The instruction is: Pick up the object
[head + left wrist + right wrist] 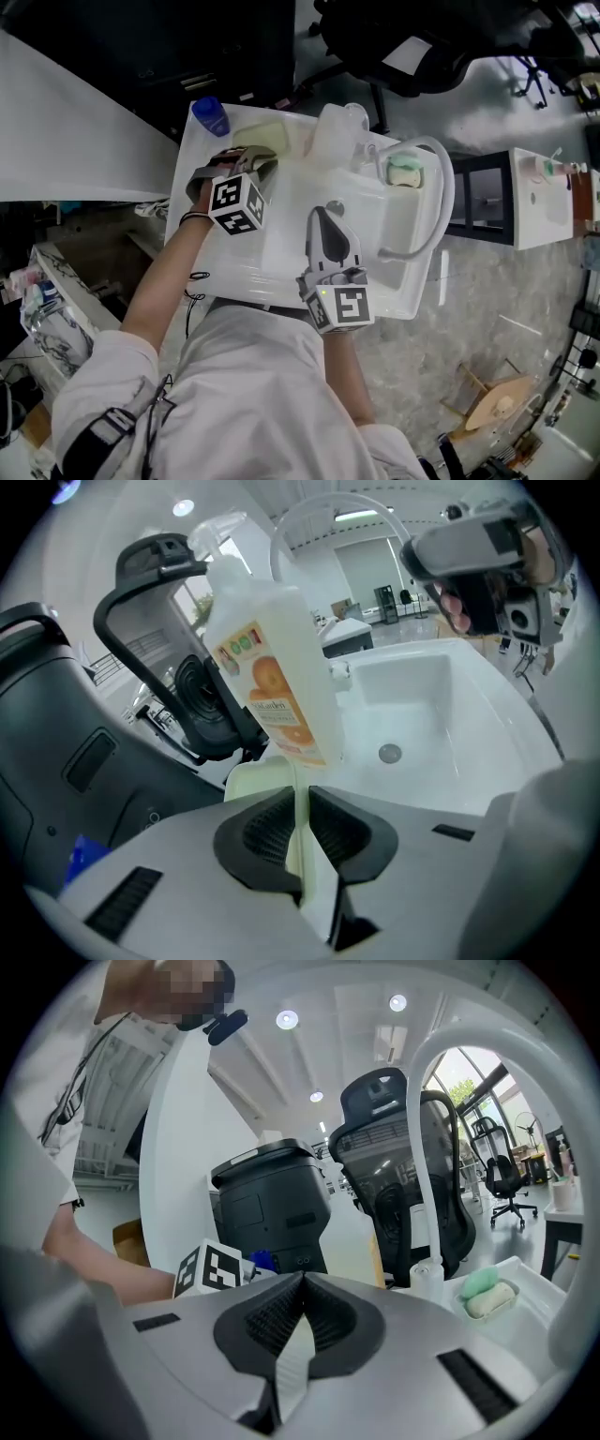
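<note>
Object: a pale yellow pad (260,778) is sitting edge-on between the jaws of the left gripper (300,797), with its free end sticking out past the tips toward a spray bottle (267,658) with an orange label.
Hold: the left gripper's jaws are standing only narrowly apart and are pressing on the pad from both sides. Nothing else is being gripped there.
Place: in the head view the pad (262,139) is showing just beyond the left gripper (255,159), over the back left corner of the white sink (281,258) and near a blue-capped bottle (211,114).
Progress: the grasp is looking made. The pad is appearing to hang free in front of the bottle's base, so the lift is probably under way, though no view is showing whether it is wholly clear of the sink top.
Left to do: raising the pad well clear while keeping the pinch on its thin edge.
Other tool: the right gripper (300,1283) is keeping its jaws together on nothing and is hovering over the near side of the basin (321,216), well apart from the pad.
</note>
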`<state>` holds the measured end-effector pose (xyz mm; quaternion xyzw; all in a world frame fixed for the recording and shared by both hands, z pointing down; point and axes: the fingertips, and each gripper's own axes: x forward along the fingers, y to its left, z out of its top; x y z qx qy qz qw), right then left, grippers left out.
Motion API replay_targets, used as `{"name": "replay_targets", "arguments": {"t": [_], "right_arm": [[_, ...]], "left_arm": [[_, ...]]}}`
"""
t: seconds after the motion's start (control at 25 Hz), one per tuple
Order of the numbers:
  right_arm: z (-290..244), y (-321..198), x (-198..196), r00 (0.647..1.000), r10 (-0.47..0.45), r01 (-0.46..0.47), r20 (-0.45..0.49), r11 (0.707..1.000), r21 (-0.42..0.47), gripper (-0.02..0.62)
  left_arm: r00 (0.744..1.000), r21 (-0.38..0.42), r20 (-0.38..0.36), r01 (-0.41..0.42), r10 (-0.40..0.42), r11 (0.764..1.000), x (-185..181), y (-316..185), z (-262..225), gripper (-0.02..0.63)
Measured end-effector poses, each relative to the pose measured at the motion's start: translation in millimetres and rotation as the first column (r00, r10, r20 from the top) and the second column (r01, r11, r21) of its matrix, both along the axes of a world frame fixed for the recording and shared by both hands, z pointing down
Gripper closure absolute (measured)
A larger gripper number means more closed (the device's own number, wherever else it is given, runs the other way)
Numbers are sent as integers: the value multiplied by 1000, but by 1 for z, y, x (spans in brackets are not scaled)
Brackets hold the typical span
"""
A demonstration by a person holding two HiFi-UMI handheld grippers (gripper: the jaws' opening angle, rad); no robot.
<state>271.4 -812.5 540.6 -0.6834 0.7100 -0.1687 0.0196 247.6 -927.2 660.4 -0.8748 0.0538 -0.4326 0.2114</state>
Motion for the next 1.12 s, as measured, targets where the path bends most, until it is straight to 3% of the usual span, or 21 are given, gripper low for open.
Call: {"name": "replay_targets", "arguments": {"t": [0.24,0.56,1.12], "right_arm": [[-15,12,-11,999,-7,8,-37,1000,21,591],[-35,32,-20,999,-9,11,-48,999,39,591],[-72,53,-24,998,33,-26,-60,993,114,591]], "left_arm": [[992,12,-118,50,-48,999,-15,16,-43,543],[961,-6,-256,106,-104,994,-38,39,-91,543],[864,23,-470,217,-181,976,-100,63,-183,543]]}}
